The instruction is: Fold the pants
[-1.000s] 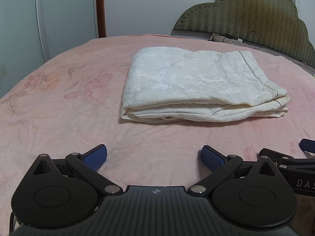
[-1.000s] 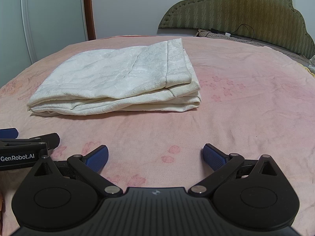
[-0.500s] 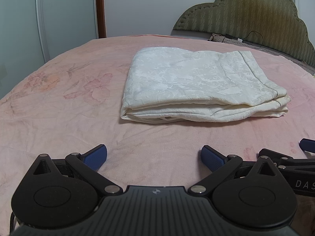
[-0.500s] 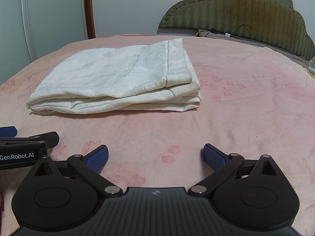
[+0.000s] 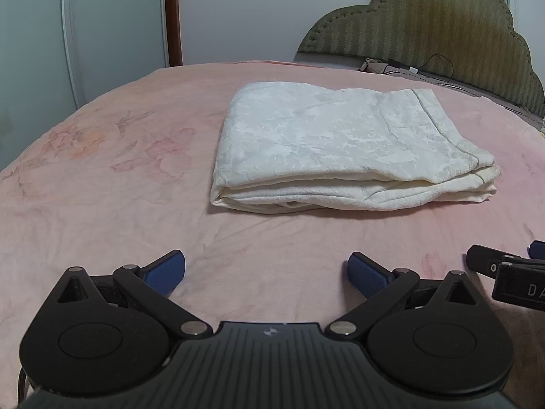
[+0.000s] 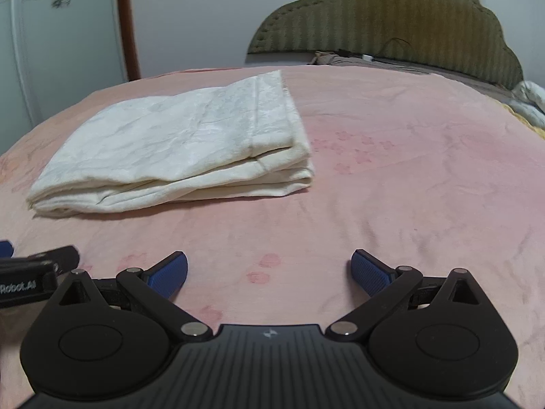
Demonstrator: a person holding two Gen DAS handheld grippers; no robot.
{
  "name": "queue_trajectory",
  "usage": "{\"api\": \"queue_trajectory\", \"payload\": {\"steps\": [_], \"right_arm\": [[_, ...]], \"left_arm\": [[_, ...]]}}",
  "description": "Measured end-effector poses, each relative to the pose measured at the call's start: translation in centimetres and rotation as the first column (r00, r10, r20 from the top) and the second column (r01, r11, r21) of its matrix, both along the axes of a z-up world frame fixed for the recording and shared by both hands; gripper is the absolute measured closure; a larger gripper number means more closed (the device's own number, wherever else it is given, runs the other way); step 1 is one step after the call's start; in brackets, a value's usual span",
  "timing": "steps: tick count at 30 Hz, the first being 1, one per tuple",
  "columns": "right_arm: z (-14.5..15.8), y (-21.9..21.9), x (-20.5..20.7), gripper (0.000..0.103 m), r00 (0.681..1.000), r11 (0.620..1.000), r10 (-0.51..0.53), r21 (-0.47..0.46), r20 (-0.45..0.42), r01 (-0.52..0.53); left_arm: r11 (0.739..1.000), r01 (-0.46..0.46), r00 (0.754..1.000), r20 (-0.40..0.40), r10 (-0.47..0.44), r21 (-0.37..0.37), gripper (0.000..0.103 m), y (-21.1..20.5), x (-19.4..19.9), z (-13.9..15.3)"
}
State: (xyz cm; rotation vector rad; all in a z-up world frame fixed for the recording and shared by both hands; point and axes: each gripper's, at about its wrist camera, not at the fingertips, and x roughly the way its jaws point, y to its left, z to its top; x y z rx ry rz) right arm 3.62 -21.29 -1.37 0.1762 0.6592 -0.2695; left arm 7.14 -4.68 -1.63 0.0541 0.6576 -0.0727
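The cream-white pants (image 5: 344, 146) lie folded into a thick rectangle on the pink bed cover (image 5: 102, 177). They also show in the right wrist view (image 6: 177, 150), left of centre. My left gripper (image 5: 267, 271) is open and empty, low over the cover in front of the pants, not touching them. My right gripper (image 6: 269, 272) is open and empty, also in front of the pants and to their right. Each gripper's edge shows in the other's view: the right one (image 5: 504, 272) and the left one (image 6: 30, 272).
A green padded headboard (image 5: 425, 27) stands at the back right, with a cable and small items (image 5: 402, 66) on the bed by it. A white wardrobe door (image 5: 112, 27) and a brown post (image 5: 172, 17) are at the back left. Bedding (image 6: 531, 102) lies at far right.
The right wrist view has shifted a little: the pants sit slightly further left and lower in it. The left gripper has hardly moved. Both grippers stay open.
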Motion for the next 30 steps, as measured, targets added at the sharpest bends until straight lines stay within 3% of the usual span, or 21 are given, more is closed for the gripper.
{"api": "queue_trajectory", "payload": {"steps": [5,30], "right_arm": [[-0.15,0.19,0.22,0.0,0.999,0.998,0.04,-0.043,-0.026,-0.041],[-0.2,-0.04,-0.06,0.0,0.999,0.998,0.041,-0.036,-0.022,-0.042]], "left_arm": [[1.0,0.0,1.0,-0.002,0.0,0.002,0.0,0.01,0.03,-0.02],[1.0,0.001,1.0,-0.001,-0.001,0.0,0.0,0.06,-0.03,0.02]]}}
